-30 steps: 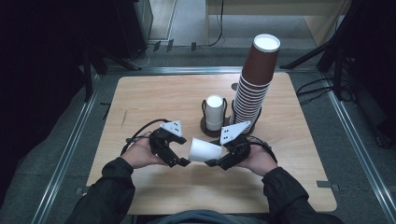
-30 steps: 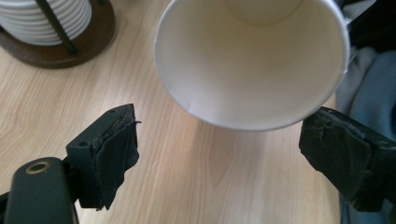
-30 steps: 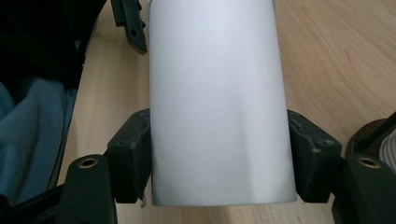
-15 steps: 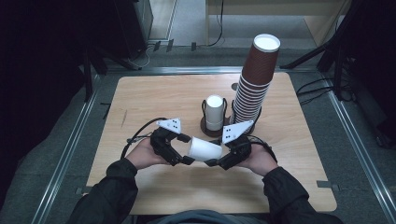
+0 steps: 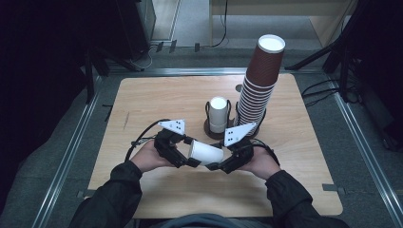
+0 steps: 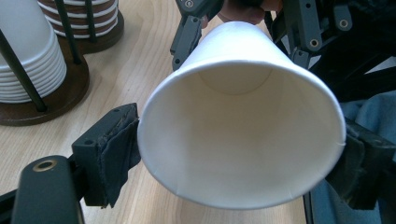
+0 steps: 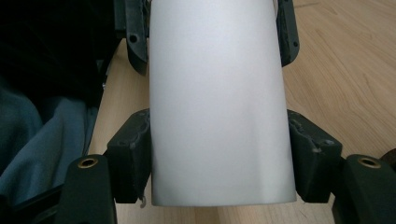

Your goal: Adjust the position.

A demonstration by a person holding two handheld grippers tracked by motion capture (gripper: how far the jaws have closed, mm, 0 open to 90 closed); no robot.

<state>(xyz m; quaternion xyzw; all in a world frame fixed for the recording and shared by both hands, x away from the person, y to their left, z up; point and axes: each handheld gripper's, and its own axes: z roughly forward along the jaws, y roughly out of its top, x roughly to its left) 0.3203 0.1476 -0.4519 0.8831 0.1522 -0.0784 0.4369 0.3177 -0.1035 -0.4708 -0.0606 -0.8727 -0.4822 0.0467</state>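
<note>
White paper cup [image 5: 205, 153] lies on its side, held in the air just above the tabletop [image 5: 157, 99] near the middle of its near edge, between the two grippers. Open mouth faces the left gripper [image 5: 186, 153]; base end points toward the right gripper [image 5: 219, 164]. In the left gripper view, the cup [image 6: 243, 121] has its rim set between the padded fingers [image 6: 114, 154]; they have just been closing, and both pads now touch the rim's outer wall, left and right. In the right gripper view, the cup [image 7: 217, 102] wall runs straight up between the fingers [image 7: 133, 158], which press it on both sides, spread wide to the cup's width; the left gripper's fingers show beside the cup's far end. Behind the cup, toward the tabletop's centre, a short stack of white cups [image 5: 218, 114] stands in a dark round holder [image 5: 210, 129]. Just right of it, a tall leaning stack of brown cups [image 5: 259, 83] rises toward the far right corner.
</note>
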